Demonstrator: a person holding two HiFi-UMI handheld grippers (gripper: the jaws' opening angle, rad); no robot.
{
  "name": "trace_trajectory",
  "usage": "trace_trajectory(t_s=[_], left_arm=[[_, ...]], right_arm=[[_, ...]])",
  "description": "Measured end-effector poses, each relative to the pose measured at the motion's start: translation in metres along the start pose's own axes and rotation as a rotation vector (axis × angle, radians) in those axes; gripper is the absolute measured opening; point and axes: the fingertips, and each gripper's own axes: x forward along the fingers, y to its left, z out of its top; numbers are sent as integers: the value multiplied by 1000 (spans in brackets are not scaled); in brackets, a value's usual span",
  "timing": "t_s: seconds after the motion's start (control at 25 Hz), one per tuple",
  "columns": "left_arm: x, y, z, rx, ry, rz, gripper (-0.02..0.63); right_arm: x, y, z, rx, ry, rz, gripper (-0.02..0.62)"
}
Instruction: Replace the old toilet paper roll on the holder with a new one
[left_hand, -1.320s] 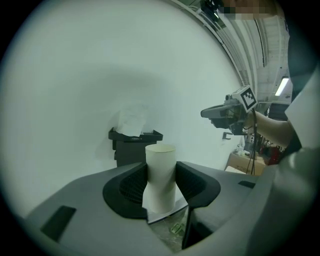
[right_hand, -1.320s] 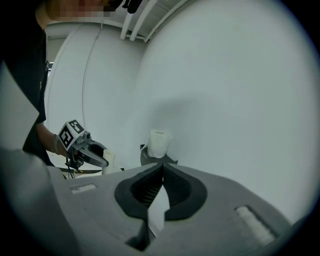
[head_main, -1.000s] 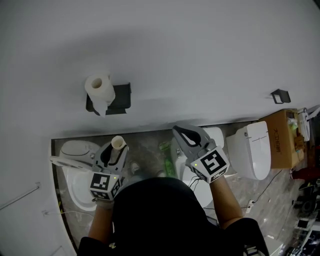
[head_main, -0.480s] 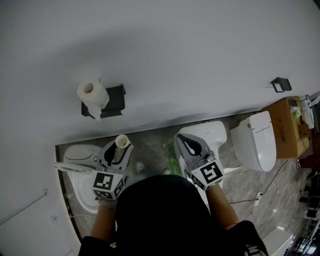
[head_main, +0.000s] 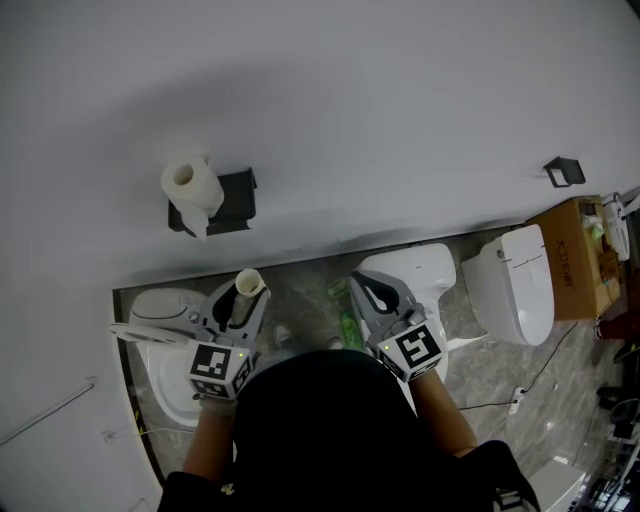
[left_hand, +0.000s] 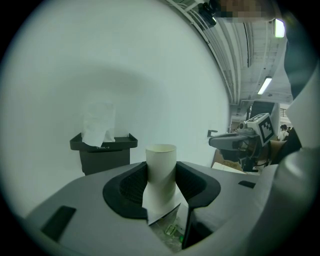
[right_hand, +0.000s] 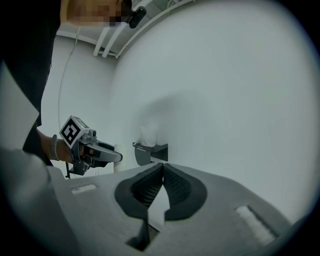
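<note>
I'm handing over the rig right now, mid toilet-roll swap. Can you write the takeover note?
Left gripper: shut on the empty cardboard tube, held upright, clear of the wall.
Right gripper: shut, nothing in it.
Paper roll: full, sitting on the black holder on the wall, with a loose tail hanging down.
Done: old tube off, new roll on, by the look of it.
Left: probably only discarding the tube; the pictures don't show where it goes.

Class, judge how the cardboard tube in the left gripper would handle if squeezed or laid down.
The cardboard tube looks crushable: it narrows where the left gripper clamps it. Hollow, so probably very light. Laid sideways, it would likely roll.
</note>
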Motion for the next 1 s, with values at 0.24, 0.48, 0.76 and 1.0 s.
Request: trace_trajectory(t_s=[0.24,0.48,0.76,1.0], left_arm=[[-1,3,-1,-7,-4,1,187],[-3,8,-6,-7,6,8,187],[-2,10,-6,-4,16,4,187],[-4,14,-6,-1,17,12,187]], right_arm=[[1,-4,5,17,-9,-31,-2],[3,-4,0,34,-2,-39,-2],[6,-8,-6,40,-8,-48,-2],[9,-5,-8,44,38,-41,-2]])
